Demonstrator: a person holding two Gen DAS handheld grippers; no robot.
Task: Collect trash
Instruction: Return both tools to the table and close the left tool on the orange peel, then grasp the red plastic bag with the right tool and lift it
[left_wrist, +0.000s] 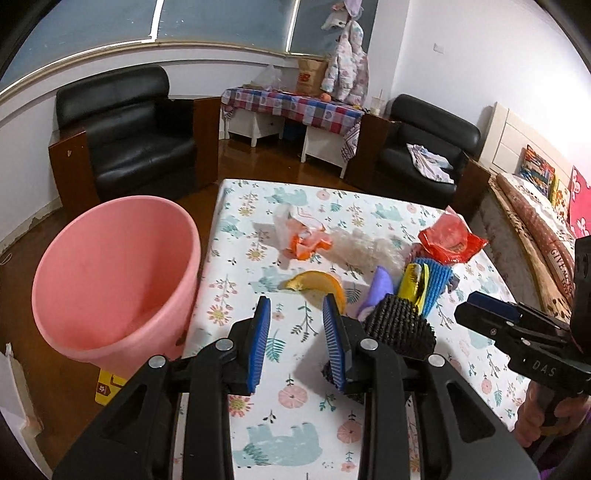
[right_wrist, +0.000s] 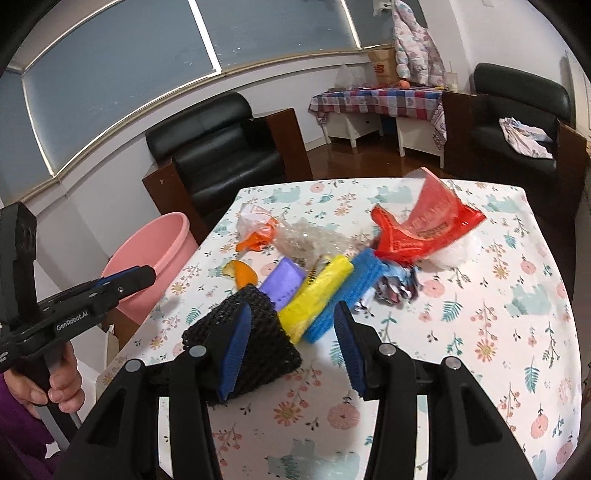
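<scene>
A pile of trash lies on the flowered table (left_wrist: 295, 402): an orange peel (left_wrist: 317, 284), a black mesh pad (left_wrist: 399, 328), a purple piece (left_wrist: 378, 288), a yellow bag (left_wrist: 413, 280), a blue sponge (left_wrist: 437, 284), a red plastic bag (left_wrist: 448, 240), clear bubble wrap (left_wrist: 362, 247) and an orange-white wrapper (left_wrist: 303, 232). My left gripper (left_wrist: 295, 310) hovers open just short of the peel, with nothing between its pads. My right gripper (right_wrist: 293, 317) is open over the near end of the yellow bag (right_wrist: 317, 291), its left finger in front of the black mesh pad (right_wrist: 251, 339).
A pink bin (left_wrist: 110, 277) stands on the floor against the table's left edge, with a yellow box (left_wrist: 109, 386) below it. Black armchairs (left_wrist: 136, 133) and a checkered side table (left_wrist: 295, 107) line the far wall. A bed (left_wrist: 535, 229) runs along the right.
</scene>
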